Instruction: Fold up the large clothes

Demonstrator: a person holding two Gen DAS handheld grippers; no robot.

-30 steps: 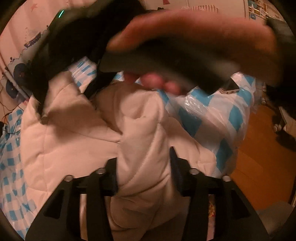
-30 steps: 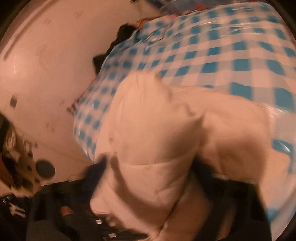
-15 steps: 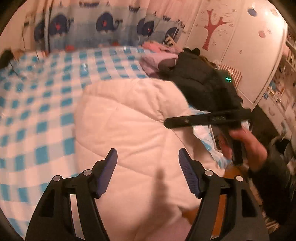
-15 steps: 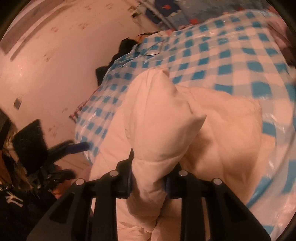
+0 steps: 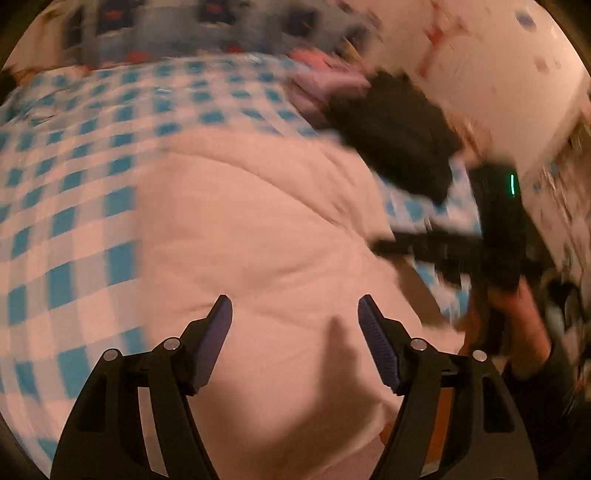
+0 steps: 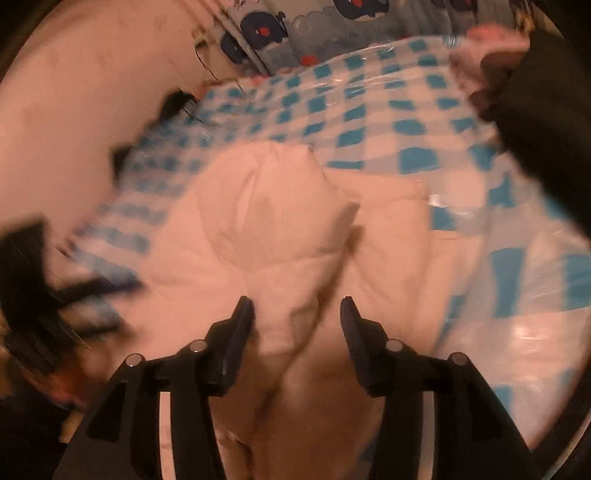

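Observation:
A cream quilted padded coat [image 5: 258, 236] lies folded on the blue-and-white checked bed cover [image 5: 74, 155]. My left gripper [image 5: 294, 317] is open and empty above the coat's near part. In the right wrist view the coat [image 6: 280, 221] shows a raised folded sleeve or corner. My right gripper [image 6: 297, 317] is open, its jaws spread on either side of that fold without pinching it. The right gripper also appears in the left wrist view [image 5: 443, 251], blurred, at the coat's right edge.
A black garment [image 5: 399, 136] and pink clothes [image 5: 325, 81] lie at the bed's far right. A whale-print curtain [image 6: 295, 26] hangs behind the bed. A pale wall [image 6: 74, 92] runs along the left. Wooden floor [image 5: 439, 417] shows below the bed edge.
My right gripper has opened and let go of the coat fold it was pinching. My left gripper, which released the coat earlier, stays open and has shifted slightly. Both views are motion-blurred.

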